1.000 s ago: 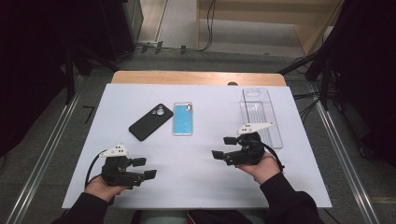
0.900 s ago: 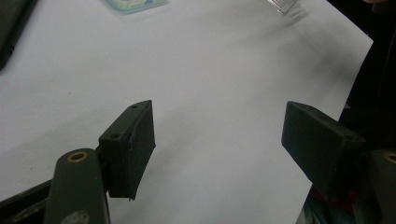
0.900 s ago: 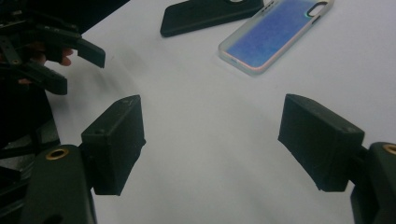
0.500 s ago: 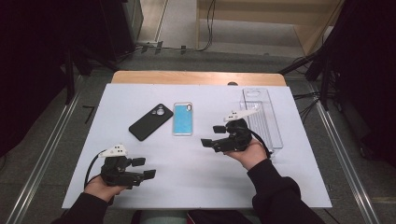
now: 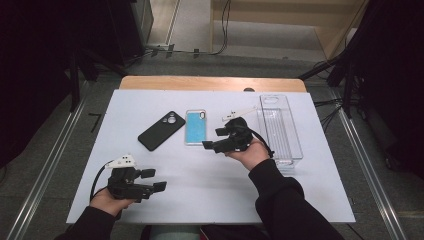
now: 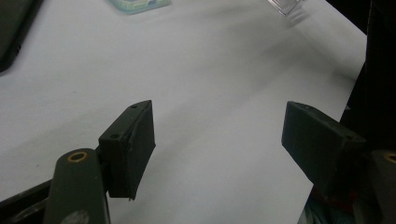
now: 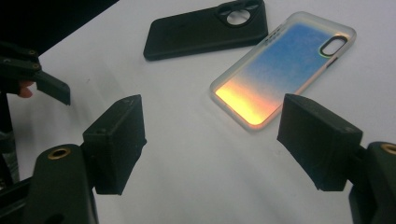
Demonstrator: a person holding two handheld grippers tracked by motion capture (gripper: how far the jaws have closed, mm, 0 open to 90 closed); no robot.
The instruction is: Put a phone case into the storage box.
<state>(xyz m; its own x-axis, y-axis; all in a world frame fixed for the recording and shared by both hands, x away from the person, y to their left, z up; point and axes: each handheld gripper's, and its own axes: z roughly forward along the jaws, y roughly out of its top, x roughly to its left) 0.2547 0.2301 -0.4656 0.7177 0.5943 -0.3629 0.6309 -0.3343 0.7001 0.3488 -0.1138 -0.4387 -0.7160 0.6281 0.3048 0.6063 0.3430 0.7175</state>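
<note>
Where the clear phone case [image 5: 195,127] with its blue back lies flat on the white counter [image 5: 210,200], we find it just ahead of the right tongs [image 5: 211,139], camera cutout toward the far edge. In the right gripper view the same case [image 7: 280,70] glows blue fading to orange at its near end, and that near end sits just beyond the gap between the two black jaws; the pads touch nothing, so we read these right tongs [image 7: 210,140] as spread apart and empty, hovering close over the counter. Beside the clear case, on its left in the high view, lies a black phone case [image 5: 161,130], set at a slant, near but apart from it; the right gripper view shows it [image 7: 205,28] with its round camera opening at the far end. To the right of the hand stands a clear plastic tray [image 5: 280,127], long and narrow, running front to back near the counter's right edge. The left tongs [image 5: 154,180] rest low near the front left of the counter, well apart from both cases. In the left gripper view their jaws stand wide with bare white counter between them, so the left tongs [image 6: 219,135] are likewise spread and hold nothing.
</note>
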